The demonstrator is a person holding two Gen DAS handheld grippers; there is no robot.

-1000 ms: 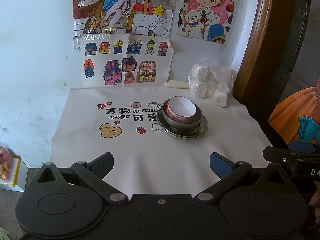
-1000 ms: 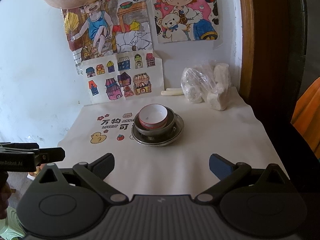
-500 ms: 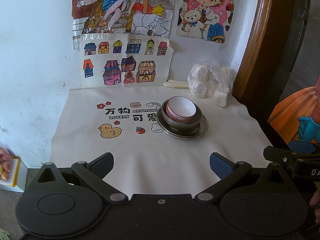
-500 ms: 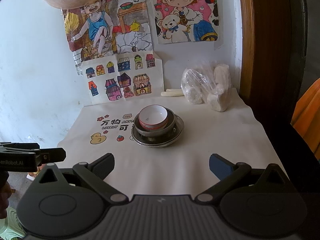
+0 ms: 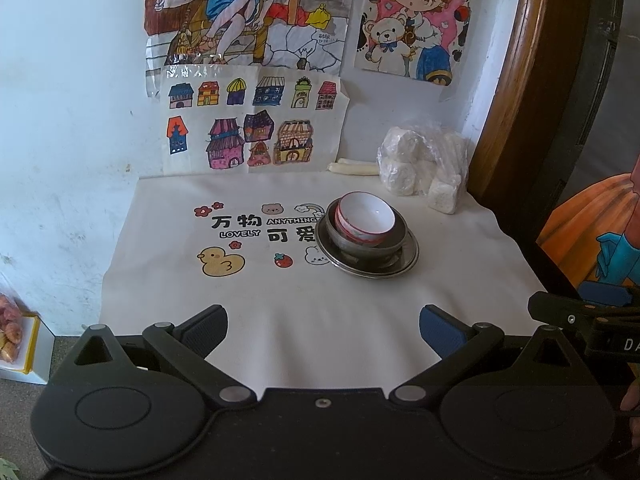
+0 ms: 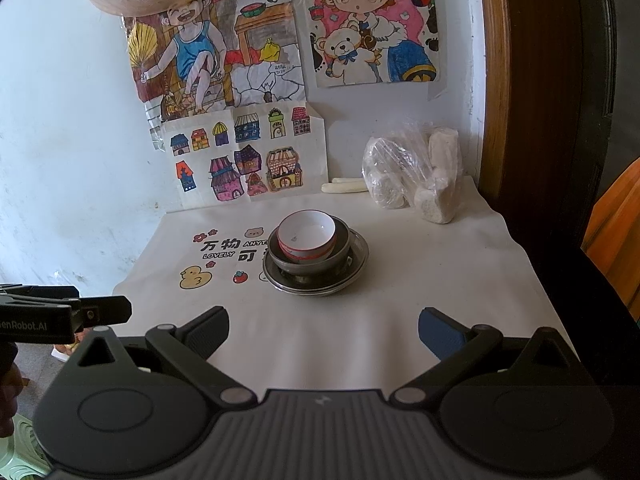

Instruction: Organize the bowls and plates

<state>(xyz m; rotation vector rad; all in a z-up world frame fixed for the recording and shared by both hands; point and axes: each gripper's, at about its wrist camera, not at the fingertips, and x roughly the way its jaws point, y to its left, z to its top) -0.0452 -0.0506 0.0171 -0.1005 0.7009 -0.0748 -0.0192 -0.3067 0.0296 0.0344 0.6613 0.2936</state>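
Left gripper point(image 5: 323, 328) and right gripper point(image 6: 323, 330) both spread wide, empty, red-banded white ceramic bowl point(image 5: 365, 219) nested in grey metal bowl point(image 5: 394, 240) on round steel plate point(image 5: 404, 263), clear plastic bag of white lumps point(image 5: 420, 168) behind, cream printed tablecloth point(image 5: 304, 300) unobstructed.

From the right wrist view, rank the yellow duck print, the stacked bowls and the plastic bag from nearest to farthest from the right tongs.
1. Yellow duck print, front left on the cloth, nearest the right tongs.
2. Stacked bowls, centre, slightly farther back.
3. Plastic bag, back right by the wall.
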